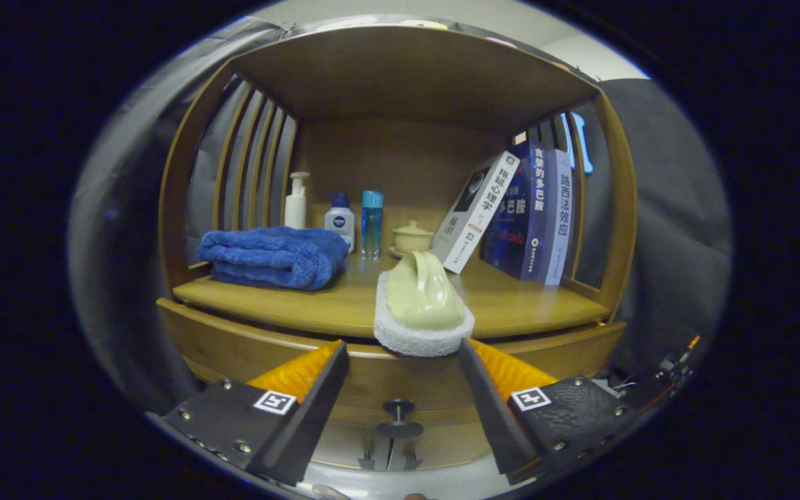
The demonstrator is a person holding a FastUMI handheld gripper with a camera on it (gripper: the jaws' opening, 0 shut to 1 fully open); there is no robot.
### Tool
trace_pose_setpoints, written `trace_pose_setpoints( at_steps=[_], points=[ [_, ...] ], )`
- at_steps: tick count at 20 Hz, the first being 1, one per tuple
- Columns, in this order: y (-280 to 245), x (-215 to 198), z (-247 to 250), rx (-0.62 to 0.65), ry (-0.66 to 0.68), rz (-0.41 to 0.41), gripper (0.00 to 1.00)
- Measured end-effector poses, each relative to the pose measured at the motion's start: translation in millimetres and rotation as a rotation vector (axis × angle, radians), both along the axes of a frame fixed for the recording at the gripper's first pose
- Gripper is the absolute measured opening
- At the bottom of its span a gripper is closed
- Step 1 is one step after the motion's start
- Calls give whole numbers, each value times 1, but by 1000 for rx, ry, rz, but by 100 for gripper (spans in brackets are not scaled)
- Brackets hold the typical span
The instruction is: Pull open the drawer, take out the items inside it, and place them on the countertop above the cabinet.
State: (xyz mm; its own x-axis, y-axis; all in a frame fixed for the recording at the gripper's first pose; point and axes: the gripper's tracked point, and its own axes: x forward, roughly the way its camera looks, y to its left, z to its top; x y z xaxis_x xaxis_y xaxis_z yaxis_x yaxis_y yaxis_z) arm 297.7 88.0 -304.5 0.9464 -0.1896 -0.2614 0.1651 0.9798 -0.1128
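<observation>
A scrubbing brush [422, 298] with a pale green handle and a white sponge base rests on the wooden countertop [511, 305], right at its front edge. My gripper [403, 345] is open just in front of and slightly below the brush. The fingers flank the sponge base without pressing on it, and nothing is held. Below the countertop runs the curved wooden drawer front [372, 378]. Its dark knob [398, 410] sits low between my fingers. Whether the drawer stands pulled out I cannot tell.
On the countertop, a folded blue towel [271, 257] lies at the left. A pump bottle [296, 201], two small bottles [355, 222] and a lidded pot [412, 237] stand at the back. Several books [532, 215] lean at the right. Slatted sides and a top shelf enclose the space.
</observation>
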Motion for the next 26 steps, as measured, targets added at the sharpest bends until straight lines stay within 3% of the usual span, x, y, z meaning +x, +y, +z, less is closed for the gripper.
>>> trace_pose_setpoints(
  at_steps=[11,16,19,26],
  points=[
    [-1,8,-2,56,24,-16,97],
    [4,-15,8,60,4,23,98],
    [0,-41,33,50,-34,48,97],
    [-48,-114,149,32,-221,61,97]
  ],
)
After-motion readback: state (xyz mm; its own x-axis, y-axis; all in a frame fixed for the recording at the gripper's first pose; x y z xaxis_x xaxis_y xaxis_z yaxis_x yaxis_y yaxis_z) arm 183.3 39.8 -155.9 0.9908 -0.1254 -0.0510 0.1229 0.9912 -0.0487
